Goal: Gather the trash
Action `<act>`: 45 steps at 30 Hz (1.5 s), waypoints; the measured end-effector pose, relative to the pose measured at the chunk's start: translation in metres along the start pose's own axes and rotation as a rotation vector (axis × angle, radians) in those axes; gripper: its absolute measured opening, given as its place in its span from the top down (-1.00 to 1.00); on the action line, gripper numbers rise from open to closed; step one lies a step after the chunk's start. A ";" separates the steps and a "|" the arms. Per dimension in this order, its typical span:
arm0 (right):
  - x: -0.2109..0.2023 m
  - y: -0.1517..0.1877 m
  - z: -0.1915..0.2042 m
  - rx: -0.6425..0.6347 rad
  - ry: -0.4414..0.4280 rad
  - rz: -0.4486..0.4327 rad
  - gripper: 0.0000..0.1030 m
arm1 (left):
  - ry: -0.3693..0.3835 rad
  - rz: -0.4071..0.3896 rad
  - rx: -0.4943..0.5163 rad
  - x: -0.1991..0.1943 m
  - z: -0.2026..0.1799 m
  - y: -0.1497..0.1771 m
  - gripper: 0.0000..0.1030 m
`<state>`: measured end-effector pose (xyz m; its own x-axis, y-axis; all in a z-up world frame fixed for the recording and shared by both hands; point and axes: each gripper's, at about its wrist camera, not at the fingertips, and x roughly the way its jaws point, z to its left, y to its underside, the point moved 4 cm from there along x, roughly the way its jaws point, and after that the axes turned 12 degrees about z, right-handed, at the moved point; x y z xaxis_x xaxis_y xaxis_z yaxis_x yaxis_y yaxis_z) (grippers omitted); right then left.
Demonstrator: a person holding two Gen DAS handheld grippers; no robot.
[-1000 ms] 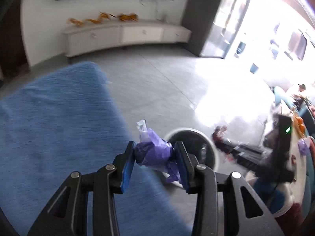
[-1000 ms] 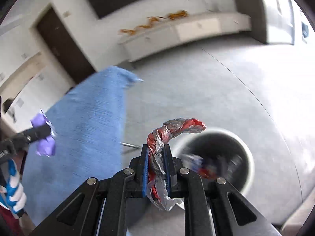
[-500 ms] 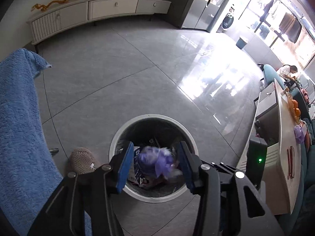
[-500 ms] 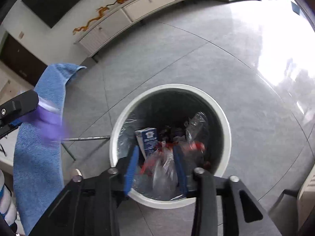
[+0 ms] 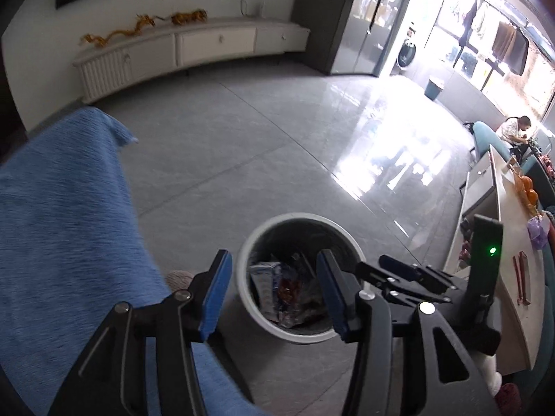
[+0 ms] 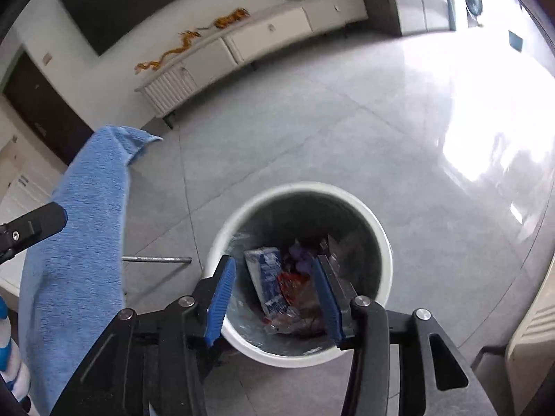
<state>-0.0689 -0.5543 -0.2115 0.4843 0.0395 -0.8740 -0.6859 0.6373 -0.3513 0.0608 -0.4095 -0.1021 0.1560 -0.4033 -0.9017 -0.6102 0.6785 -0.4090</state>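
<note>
Floor: grey tiled floor [image 6: 347,131] lies wide and bare between the bin and the far cabinet, with strong glare toward the bright glass side.
Bin: white-rimmed trash bin [image 6: 383,239] stands on the floor below both grippers, its round mouth open upward; the same bin [image 5: 350,242] shows in the left view.
Bin's left edge: a blue towel [image 6: 76,242] hangs close beside the bin, and a thin metal rod [image 6: 156,259] runs level between the towel and the rim.
Bin's right edge: in the left view a light counter [image 5: 510,277] runs close by the bin, with purple and orange things on it — too small to tell apart.
Far edge: a long white cabinet [image 5: 208,45] lines the wall, well apart from the bin.
Trash: a blue-and-white carton [image 6: 269,280], red wrapper [image 6: 293,282] and crumpled clear plastic lie inside the bin, with a purple scrap [image 6: 300,254] on top.
Left gripper [image 5: 272,298]: jaws spread and opening, nothing between the blue pads; it hangs over the bin's near rim.
Right gripper [image 6: 275,298]: jaws spread and opening, holding nothing — the trash seen between the pads lies down in the bin.
Grippers together: in the left view the right one's black frame sits just beside the left one's right finger.
</note>
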 end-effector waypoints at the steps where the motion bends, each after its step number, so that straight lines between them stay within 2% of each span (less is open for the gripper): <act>1: -0.008 -0.002 0.013 -0.024 0.002 -0.020 0.11 | -0.020 -0.022 -0.004 -0.011 0.008 0.004 0.05; 5: -0.040 -0.005 0.070 -0.133 -0.012 -0.098 0.01 | -0.103 -0.116 -0.058 -0.062 0.046 0.027 0.05; 10: -0.073 0.001 0.150 -0.275 -0.052 -0.179 -0.14 | -0.268 -0.238 -0.150 -0.129 0.103 0.068 0.05; 15: -0.100 0.016 0.227 -0.405 -0.074 -0.250 -0.40 | -0.391 -0.315 -0.281 -0.187 0.161 0.117 0.05; 18: -0.115 0.024 0.268 -0.469 -0.082 -0.293 -0.54 | -0.459 -0.352 -0.348 -0.214 0.186 0.146 0.05; 22: -0.122 0.033 0.305 -0.516 -0.096 -0.316 -0.67 | -0.509 -0.406 -0.427 -0.246 0.207 0.178 0.05; 24: -0.125 0.038 0.318 -0.532 -0.094 -0.323 -0.72 | -0.526 -0.428 -0.468 -0.258 0.215 0.192 0.03; 26: -0.128 0.045 0.330 -0.554 -0.089 -0.333 -0.80 | -0.541 -0.450 -0.511 -0.269 0.226 0.206 -0.07; 32: -0.140 0.067 0.350 -0.597 -0.069 -0.377 -0.93 | -0.589 -0.495 -0.573 -0.291 0.234 0.237 -0.11; 39: -0.157 0.085 0.355 -0.622 -0.038 -0.436 -0.99 | -0.657 -0.560 -0.587 -0.316 0.217 0.260 -0.13; 45: -0.176 0.094 0.350 -0.612 -0.024 -0.494 -1.00 | -0.709 -0.613 -0.601 -0.337 0.202 0.276 -0.30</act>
<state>-0.0289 -0.2320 0.0262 0.8179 -0.1171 -0.5633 -0.5619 0.0479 -0.8258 -0.0029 0.0377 0.0606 0.8514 0.0038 -0.5246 -0.5246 -0.0002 -0.8514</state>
